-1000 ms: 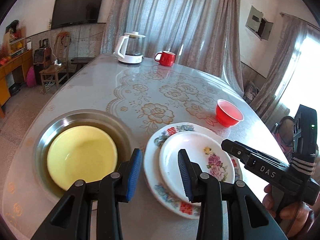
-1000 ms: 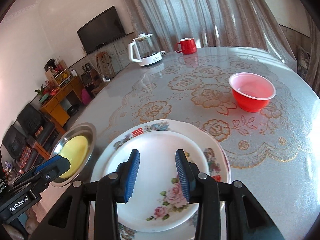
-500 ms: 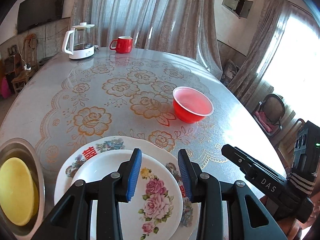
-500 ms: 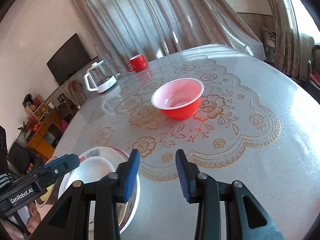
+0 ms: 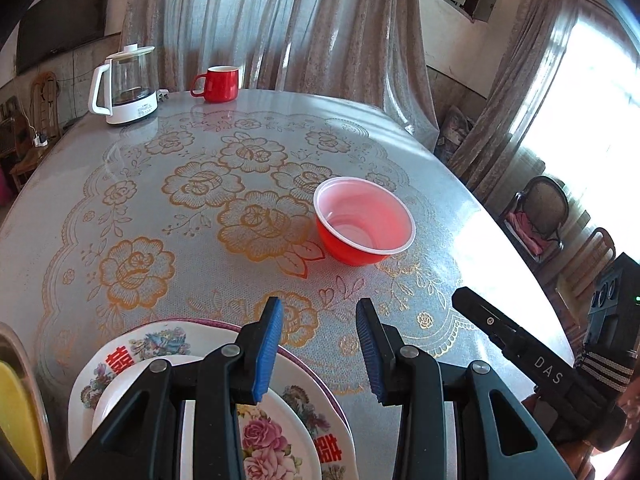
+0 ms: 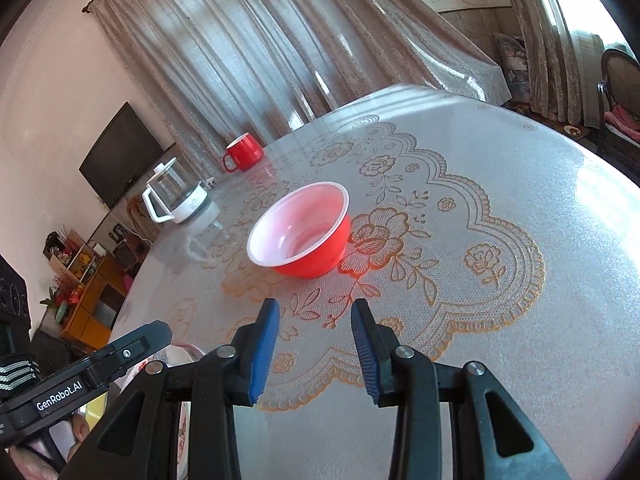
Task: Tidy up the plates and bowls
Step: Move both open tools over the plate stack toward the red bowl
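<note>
1. Left wrist view: a second ago the left gripper (image 5: 318, 346) hung over the yellow bowl (image 5: 16, 420) in its steel basin (image 5: 24, 364) and the stacked plates (image 5: 132, 354). It has since swung across, so the basin has slid to the lower left edge of the view, the plates sit under and left of the fingers, and the red bowl (image 5: 364, 222) stands ahead of the tips, slightly right and apart from them. The jaws stand apart with nothing between them, as wide as before. The right gripper (image 5: 520, 350) reaches in from the lower right.

2. Right wrist view: the right gripper (image 6: 314, 344) was above the plates a second ago; now only a sliver of plate (image 6: 182, 354) shows at lower left, and the red bowl (image 6: 300, 230) lies straight ahead of the tips, apart from them. Jaws apart and empty, unchanged. The left gripper (image 6: 92, 376) enters from the left.

3. Meaning: both tools now face the red bowl, the last loose dish. It probably gets picked up next, likely by the right gripper, which is better lined up.
</note>
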`<state>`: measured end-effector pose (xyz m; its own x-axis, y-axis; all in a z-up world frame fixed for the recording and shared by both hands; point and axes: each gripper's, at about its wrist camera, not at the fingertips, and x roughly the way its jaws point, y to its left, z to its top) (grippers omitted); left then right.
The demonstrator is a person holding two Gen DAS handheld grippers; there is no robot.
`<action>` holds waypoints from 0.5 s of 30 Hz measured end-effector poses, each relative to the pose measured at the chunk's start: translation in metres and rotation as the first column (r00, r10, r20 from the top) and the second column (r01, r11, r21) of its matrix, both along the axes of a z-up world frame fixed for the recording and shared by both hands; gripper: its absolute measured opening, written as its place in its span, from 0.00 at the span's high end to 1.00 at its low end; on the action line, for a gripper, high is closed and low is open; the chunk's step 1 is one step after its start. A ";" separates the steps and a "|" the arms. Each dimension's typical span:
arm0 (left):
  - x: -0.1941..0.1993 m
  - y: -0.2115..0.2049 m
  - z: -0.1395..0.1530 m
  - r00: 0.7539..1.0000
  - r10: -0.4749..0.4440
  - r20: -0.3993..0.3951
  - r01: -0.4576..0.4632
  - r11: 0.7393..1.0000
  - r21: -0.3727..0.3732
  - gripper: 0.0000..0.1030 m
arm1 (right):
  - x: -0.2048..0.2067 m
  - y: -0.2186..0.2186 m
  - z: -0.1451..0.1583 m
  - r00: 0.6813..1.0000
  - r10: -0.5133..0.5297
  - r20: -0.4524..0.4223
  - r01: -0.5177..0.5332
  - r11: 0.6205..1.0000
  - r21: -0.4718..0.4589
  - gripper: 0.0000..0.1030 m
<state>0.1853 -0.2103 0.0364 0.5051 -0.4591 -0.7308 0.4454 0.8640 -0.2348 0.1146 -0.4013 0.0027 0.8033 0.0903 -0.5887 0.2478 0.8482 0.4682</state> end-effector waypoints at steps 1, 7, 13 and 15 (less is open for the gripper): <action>0.002 -0.001 0.000 1.000 -0.002 0.000 0.002 1.000 -0.004 0.63 | 0.000 -0.004 0.000 1.000 -0.008 0.006 0.008 1.000 0.009 0.64; 0.016 -0.009 0.001 1.000 -0.014 -0.010 0.013 0.999 -0.043 0.63 | 0.010 -0.027 -0.003 0.999 -0.043 0.018 0.042 0.998 0.051 0.64; 0.034 -0.017 -0.007 0.999 -0.001 -0.042 -0.002 0.998 -0.063 0.63 | 0.027 -0.034 -0.007 0.999 -0.048 0.011 0.047 0.997 0.069 0.69; 0.042 -0.019 -0.012 0.998 0.004 -0.060 -0.008 0.998 -0.069 0.64 | 0.034 -0.032 -0.010 0.999 -0.038 0.002 0.037 0.997 0.071 0.72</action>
